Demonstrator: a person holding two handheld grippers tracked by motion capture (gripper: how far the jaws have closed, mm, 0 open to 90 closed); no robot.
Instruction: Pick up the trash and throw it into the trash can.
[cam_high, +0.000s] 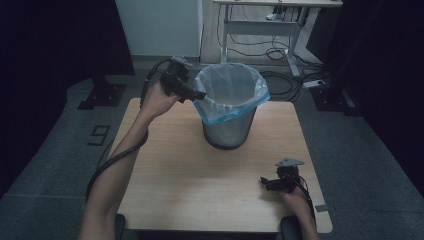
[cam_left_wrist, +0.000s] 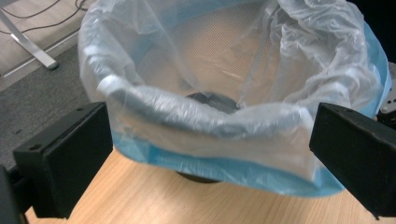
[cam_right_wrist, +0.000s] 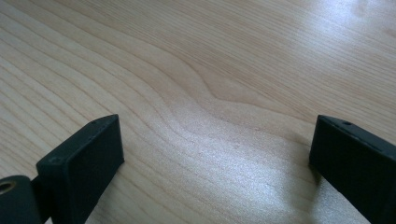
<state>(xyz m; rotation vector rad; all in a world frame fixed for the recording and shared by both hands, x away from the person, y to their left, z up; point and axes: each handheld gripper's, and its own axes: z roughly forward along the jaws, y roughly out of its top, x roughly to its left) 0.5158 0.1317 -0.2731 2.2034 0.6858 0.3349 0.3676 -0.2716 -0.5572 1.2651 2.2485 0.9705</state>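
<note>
Our left gripper (cam_left_wrist: 210, 140) has its jaws spread wide, holding nothing, facing the rim of the translucent blue plastic bag (cam_left_wrist: 224, 121) lining the grey mesh wastebasket (cam_high: 229, 131) at the far middle of the pale wooden table (cam_high: 200, 175). Our right gripper (cam_right_wrist: 215, 154) rests wide open, low over bare tabletop, near the front right corner.

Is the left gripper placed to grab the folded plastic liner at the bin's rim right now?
Probably yes. The left gripper has its jaws wide open facing the translucent blue-edged plastic liner on the mesh waste bin, with nothing between them.
</note>
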